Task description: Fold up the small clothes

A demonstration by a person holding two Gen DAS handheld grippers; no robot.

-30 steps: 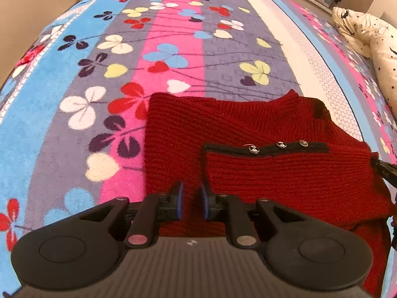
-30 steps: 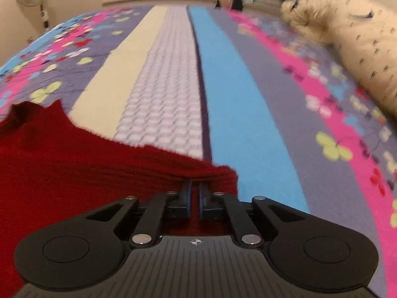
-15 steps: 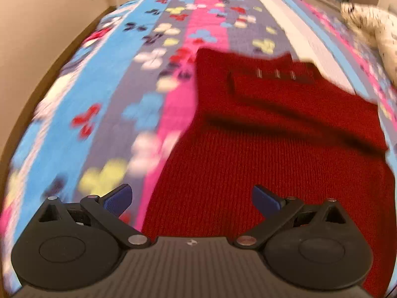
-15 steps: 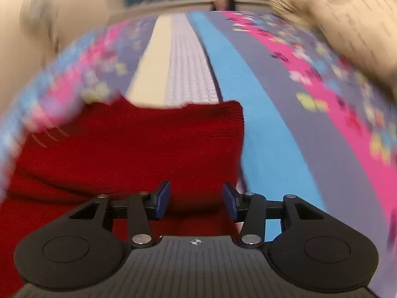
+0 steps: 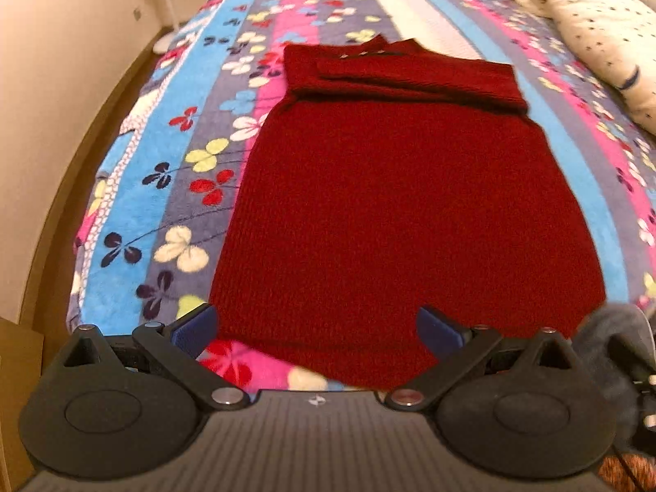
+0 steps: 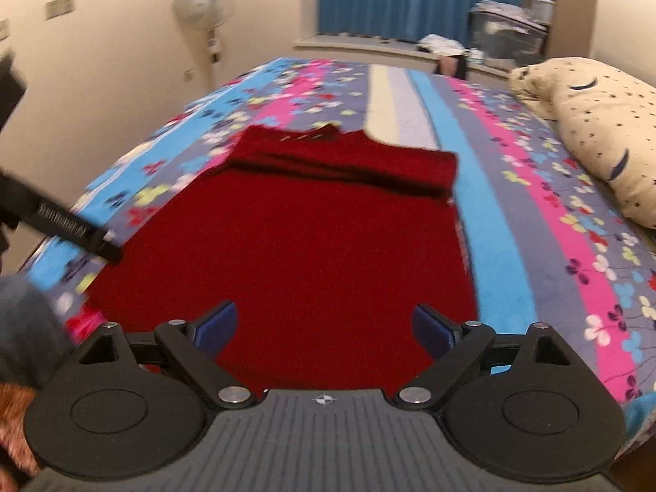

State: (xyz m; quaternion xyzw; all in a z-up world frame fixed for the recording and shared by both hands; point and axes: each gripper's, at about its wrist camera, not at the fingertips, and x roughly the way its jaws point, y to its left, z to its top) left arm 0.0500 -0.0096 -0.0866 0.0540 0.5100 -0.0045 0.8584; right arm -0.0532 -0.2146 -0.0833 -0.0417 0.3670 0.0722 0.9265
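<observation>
Red sweater (image 5: pixel 393 205) lies flat on the bed (image 5: pixel 135 221), hem at the near edge, collar toward the far end. Sleeves folded across the chest in a band just below the collar; small buttons show at the neckline. Left gripper (image 5: pixel 315 330) released, fingers wide apart, hanging over the hem's left part, holding nothing. Right gripper (image 6: pixel 324 330) likewise spread wide, empty, above the hem. Pillow (image 6: pixel 594 131) along the bed's right edge, well apart from the sweater. Fan (image 6: pixel 203 4) by the far wall.
</observation>
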